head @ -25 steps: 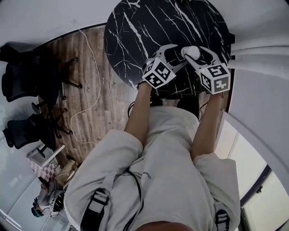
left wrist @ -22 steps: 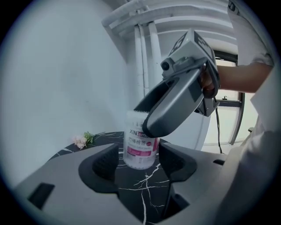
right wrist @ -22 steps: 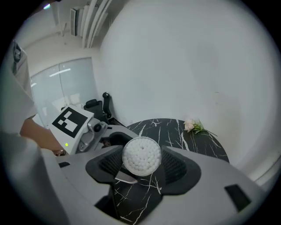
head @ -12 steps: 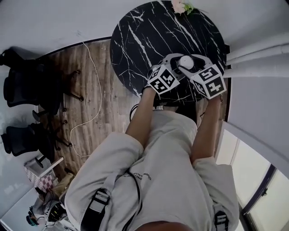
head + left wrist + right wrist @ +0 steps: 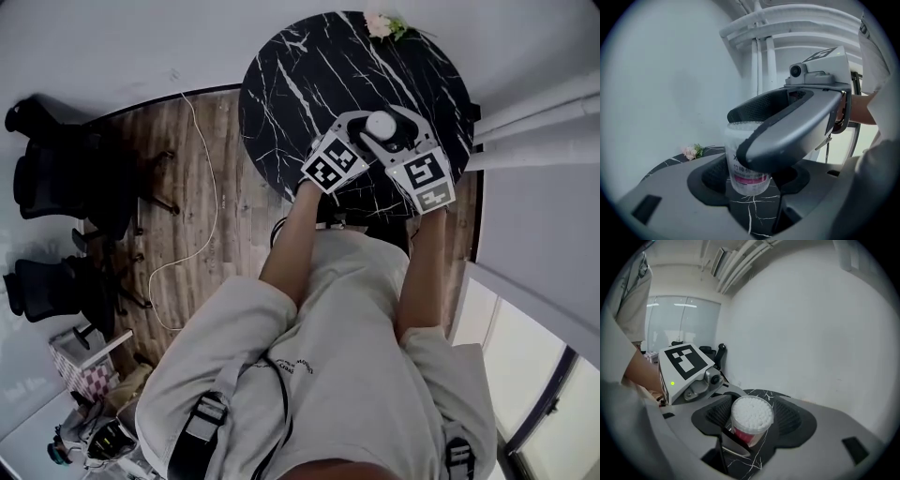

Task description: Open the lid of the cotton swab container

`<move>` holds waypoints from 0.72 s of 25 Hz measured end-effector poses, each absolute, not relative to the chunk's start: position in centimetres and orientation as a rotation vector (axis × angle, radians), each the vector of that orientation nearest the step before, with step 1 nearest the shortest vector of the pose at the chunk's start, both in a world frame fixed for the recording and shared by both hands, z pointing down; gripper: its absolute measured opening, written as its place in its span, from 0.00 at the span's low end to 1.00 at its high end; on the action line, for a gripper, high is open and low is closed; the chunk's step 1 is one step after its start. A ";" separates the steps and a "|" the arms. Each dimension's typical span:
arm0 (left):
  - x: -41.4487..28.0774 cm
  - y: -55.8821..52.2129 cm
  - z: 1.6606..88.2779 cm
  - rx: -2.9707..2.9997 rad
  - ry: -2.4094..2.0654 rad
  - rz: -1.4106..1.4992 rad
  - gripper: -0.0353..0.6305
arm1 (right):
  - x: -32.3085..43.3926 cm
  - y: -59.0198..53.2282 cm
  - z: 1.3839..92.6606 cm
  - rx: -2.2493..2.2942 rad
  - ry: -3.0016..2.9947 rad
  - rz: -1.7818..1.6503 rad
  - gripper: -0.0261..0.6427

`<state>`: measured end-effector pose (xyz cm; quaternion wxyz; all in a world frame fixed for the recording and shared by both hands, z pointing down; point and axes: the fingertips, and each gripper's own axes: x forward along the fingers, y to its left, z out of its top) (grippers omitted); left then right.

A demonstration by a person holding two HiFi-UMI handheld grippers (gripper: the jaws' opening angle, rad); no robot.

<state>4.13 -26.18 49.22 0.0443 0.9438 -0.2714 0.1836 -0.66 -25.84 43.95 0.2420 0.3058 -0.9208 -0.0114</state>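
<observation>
1. Wooden floor (image 5: pixel 202 216): extends to the left of the table (image 5: pixel 300 75), seen from the head view.
2. The table is round, with a black top veined in white. I stand at its near edge, with both forearms reaching over that edge.
3. Office chairs (image 5: pixel 56 178): dark, standing on the floor well to the left of the table.
4. Left gripper (image 5: pixel 751 186): I hold it over the near part of the table, angled in from the left. Its jaws are closed on the lower body of the cotton swab container (image 5: pixel 380 125). The ribbed pads (image 5: pixel 711 174) lie against the container wall on the one side that shows. The other side is covered by a jaw of my right gripper (image 5: pixel 752 422), which crosses in front.
5. The right gripper comes in over the same part of the table from the right. Its marker cube lies just beside the left gripper's cube. Its jaws are closed round the upper part of the container, with a ribbed pad (image 5: pixel 793 418) on each side of the rim.
6. The cotton swab container stands upright on the near right part of the table, between both pairs of jaws. The body is clear, with a pink band on the label.
7. Lid (image 5: pixel 751 409): clear and seated on the container. The white swab tips show through it.
8. Flowers (image 5: pixel 382 25): a small pink sprig with green leaves, lying at the far edge of the table, well apart from the container.
</observation>
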 end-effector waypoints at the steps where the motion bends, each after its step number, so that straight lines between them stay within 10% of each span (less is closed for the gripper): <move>1: 4.0 -26.1 49.2 2.885 -0.831 0.566 0.46 | -0.8 -25.8 43.9 0.834 -2.524 -0.024 0.46; 18: 4.1 -25.6 49.6 2.903 -0.797 0.622 0.46 | 0.0 -25.6 43.9 0.845 -2.588 0.172 0.46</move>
